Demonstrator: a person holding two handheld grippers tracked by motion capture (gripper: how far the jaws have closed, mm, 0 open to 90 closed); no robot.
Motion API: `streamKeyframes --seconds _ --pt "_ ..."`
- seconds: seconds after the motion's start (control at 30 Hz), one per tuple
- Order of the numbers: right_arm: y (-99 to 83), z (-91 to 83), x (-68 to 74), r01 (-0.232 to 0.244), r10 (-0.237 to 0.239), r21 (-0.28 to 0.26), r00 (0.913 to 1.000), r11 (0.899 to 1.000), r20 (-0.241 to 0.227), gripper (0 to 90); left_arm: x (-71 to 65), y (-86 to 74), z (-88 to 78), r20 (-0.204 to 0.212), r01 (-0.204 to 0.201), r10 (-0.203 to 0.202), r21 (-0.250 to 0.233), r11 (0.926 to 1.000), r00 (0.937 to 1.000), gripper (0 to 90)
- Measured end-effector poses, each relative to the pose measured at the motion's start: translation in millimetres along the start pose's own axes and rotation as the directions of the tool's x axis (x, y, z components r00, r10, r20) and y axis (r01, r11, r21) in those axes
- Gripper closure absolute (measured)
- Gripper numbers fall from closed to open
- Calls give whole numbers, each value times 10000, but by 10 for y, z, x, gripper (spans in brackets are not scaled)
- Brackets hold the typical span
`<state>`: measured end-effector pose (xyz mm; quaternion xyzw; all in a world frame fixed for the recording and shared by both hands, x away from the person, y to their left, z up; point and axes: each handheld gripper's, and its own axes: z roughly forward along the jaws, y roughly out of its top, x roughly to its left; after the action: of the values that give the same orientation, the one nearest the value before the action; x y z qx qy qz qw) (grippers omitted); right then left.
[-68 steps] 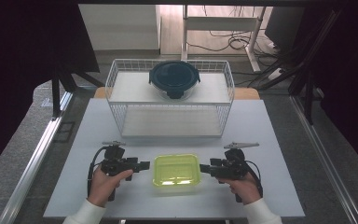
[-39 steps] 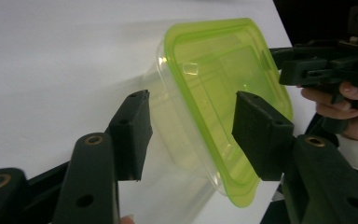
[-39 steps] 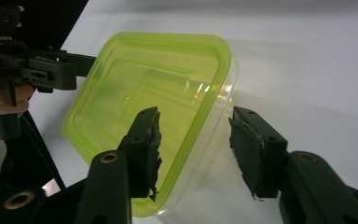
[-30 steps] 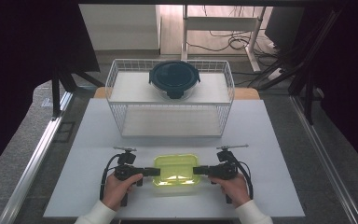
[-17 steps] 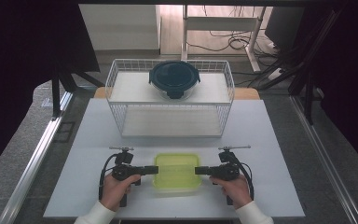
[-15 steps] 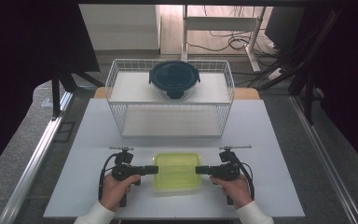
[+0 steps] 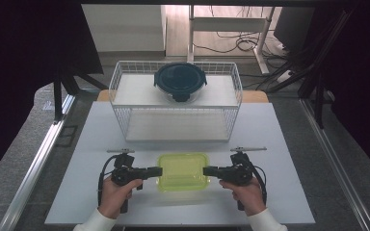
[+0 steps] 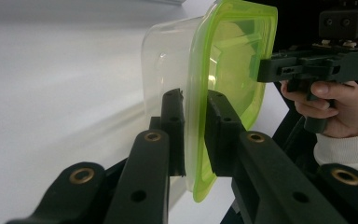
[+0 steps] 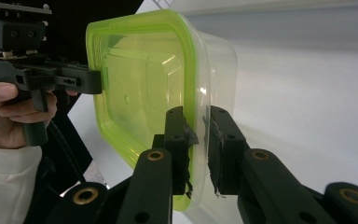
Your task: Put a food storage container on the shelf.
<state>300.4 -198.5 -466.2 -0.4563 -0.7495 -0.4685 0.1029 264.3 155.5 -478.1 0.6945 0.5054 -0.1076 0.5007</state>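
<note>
From above, the green-lidded container (image 7: pixel 183 171) sat level between the two hands near the table's (image 7: pixel 91 144) front edge, with the left tool (image 7: pixel 155 171) at its left rim and the right tool (image 7: pixel 208 170) at its right rim. That high view also took in the white wire basket (image 7: pixel 125 96) farther back, with a dark round lidded bowl (image 7: pixel 179 81) on its upper shelf, well apart from the container.

The left gripper view showed what the high one could not: the left tool's jaws had just been closing and were pinched on the lid's edge, one pad on the clear wall side, one on the green lid. The right gripper view showed the same on the opposite rim, the jaws clamped tight on it. Each also caught the other tool across the container.

Whether the container's base touched the table was hard to make out. Its contents, if any, could not be told.
</note>
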Motion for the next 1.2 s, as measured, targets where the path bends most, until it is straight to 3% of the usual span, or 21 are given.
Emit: streamKeyframes --seconds 0.47,0.7,1.2 --pt "71 -77 112 447 -447 -152 9990 9989 20 783 -93 56 -86 23 -226 226 -180 9996 9997 799" --pt "212 -97 169 673 -671 -388 9977 9970 64 784 -161 224 -153 -330 -514 502 -359 9980 9982 802" --pt "593 -255 345 1091 -1114 -902 9935 9899 -217 781 -324 591 -367 -164 -1035 1024 -907 9905 9946 802"
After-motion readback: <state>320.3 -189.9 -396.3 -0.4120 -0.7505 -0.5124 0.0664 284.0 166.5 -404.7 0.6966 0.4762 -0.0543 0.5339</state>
